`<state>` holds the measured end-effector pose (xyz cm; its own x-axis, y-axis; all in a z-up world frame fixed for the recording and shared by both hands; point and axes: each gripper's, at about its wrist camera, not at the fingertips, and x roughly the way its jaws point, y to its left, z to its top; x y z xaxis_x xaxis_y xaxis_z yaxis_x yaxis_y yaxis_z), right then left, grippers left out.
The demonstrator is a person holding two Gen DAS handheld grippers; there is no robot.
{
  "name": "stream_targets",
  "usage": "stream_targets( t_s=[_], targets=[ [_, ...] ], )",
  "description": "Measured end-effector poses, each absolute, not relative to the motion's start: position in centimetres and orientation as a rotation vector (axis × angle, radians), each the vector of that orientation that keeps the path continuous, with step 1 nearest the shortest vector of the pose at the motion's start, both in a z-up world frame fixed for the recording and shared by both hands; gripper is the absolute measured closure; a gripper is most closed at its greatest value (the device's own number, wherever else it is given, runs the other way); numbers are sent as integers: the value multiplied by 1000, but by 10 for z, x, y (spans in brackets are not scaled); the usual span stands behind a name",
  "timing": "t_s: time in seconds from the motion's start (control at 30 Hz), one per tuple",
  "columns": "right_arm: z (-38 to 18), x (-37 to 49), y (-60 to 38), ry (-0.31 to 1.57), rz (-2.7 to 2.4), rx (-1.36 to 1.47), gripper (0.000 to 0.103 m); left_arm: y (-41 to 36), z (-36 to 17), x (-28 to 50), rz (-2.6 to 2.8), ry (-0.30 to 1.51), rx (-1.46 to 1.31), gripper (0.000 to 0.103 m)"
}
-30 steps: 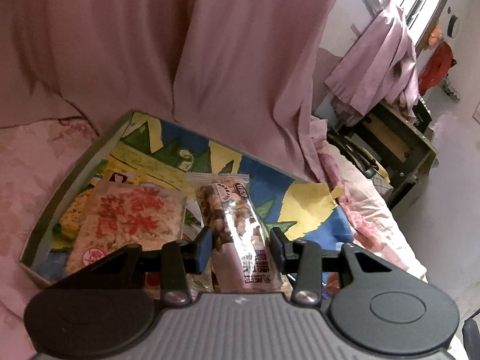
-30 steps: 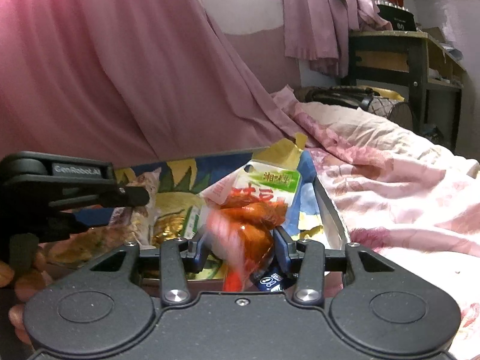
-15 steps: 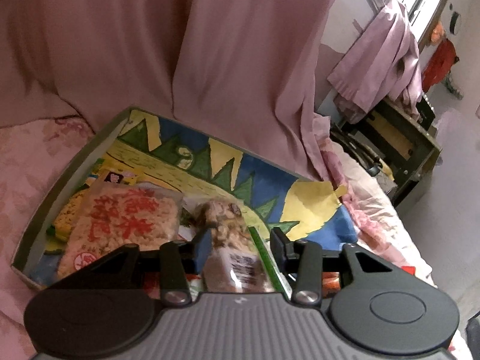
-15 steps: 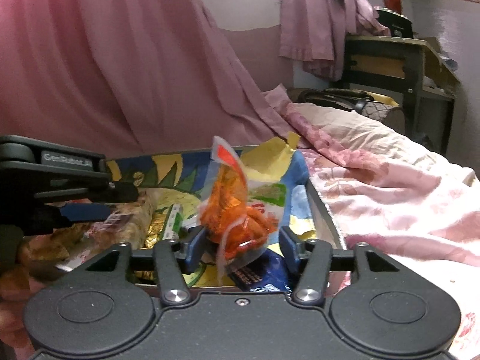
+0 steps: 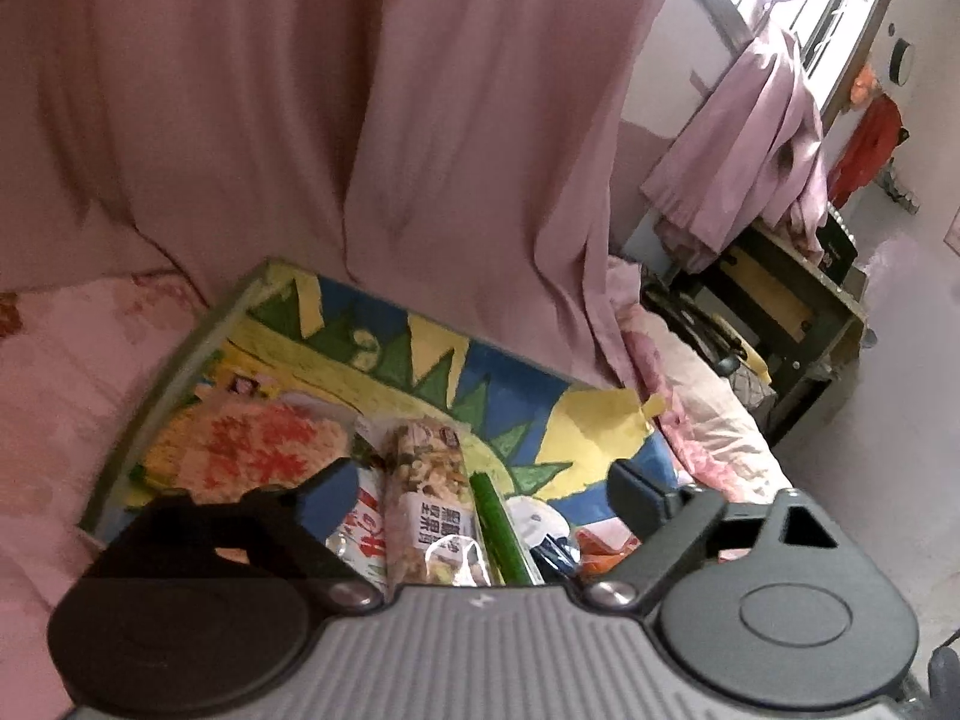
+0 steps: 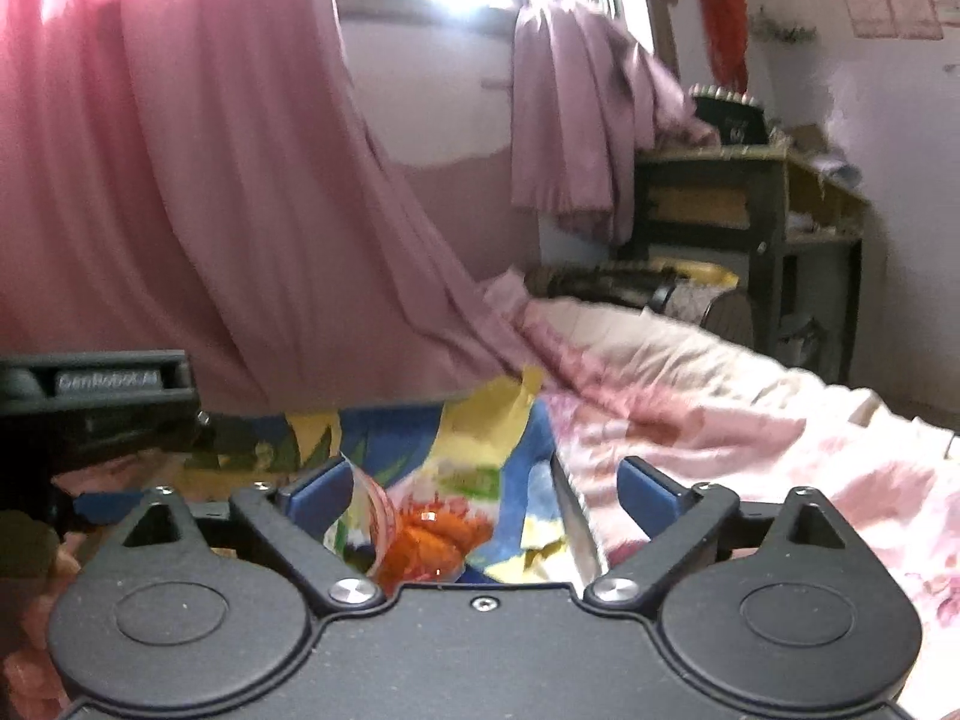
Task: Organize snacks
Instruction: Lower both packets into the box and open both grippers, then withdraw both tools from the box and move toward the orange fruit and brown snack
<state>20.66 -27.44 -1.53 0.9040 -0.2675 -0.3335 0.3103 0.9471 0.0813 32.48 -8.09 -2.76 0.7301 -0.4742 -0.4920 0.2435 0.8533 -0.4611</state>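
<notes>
A shallow tray (image 5: 174, 372) with a blue, yellow and green picture lining lies on the pink bedspread and holds several snack packs. My left gripper (image 5: 486, 486) hangs over it, jaws opening wide; a clear pack of mixed nuts (image 5: 429, 504) lies free in the tray below them, beside a green stick pack (image 5: 501, 525) and a rice-cracker pack (image 5: 252, 444). My right gripper (image 6: 486, 486) is also opening, its pads apart; an orange-red snack pouch (image 6: 432, 540) lies loose below them in the tray (image 6: 570, 516). The left gripper's body (image 6: 96, 396) shows at the left edge.
A pink curtain (image 5: 300, 120) hangs right behind the tray. The flowered quilt (image 6: 750, 438) spreads to the right. Beyond the bed stand a dark shelf unit (image 6: 750, 210) and a fan (image 5: 702, 324) on the floor.
Both grippers went from shut on their packs to wide open. The nut pack and the orange pouch dropped into the tray. Both views rose a little.
</notes>
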Motion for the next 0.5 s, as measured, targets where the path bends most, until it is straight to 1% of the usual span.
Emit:
stream_targets(
  t_s=[0.1,0.2,0.5],
  targets=[
    [-4,194,-276,283,-301,141,3,-74,-17,313,-393,607,-386,2],
    [5,179,-276,249,-300,141,1,-67,-5,298,-374,579,-390,1],
    [26,132,-275,207,-267,163,1,-52,19,244,-306,503,-324,0]
  ],
)
